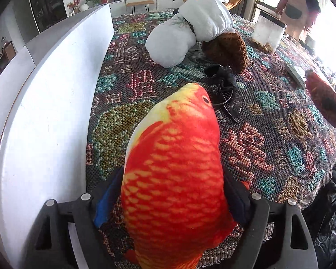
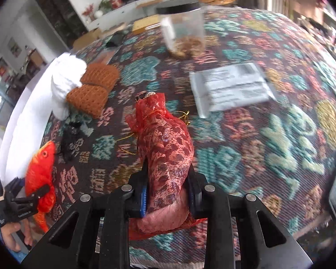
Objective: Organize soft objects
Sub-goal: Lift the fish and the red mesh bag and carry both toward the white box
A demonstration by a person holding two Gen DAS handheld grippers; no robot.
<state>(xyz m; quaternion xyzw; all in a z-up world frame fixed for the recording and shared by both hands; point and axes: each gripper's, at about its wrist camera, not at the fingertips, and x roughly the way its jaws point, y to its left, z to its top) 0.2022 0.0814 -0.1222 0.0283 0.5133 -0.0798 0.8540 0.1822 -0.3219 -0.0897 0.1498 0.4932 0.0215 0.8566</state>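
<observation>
right gripper (image 2: pixel 168 192) tilted down, clamping red pouch (image 2: pixel 165 148)

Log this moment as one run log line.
left tool: open around fish | right tool: shut on red pouch | cloth: both resting

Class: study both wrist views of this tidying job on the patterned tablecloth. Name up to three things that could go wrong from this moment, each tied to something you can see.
1. The red-and-orange plush fish sits between the left tool's opened jaws; lifting now would probably leave it behind.
2. The right tool pinches the red patterned mesh drawstring pouch near one end; its gold cord trails and could snag.
3. The tangled black hair accessory lies just beyond the fish's nose and could get dragged along.
</observation>
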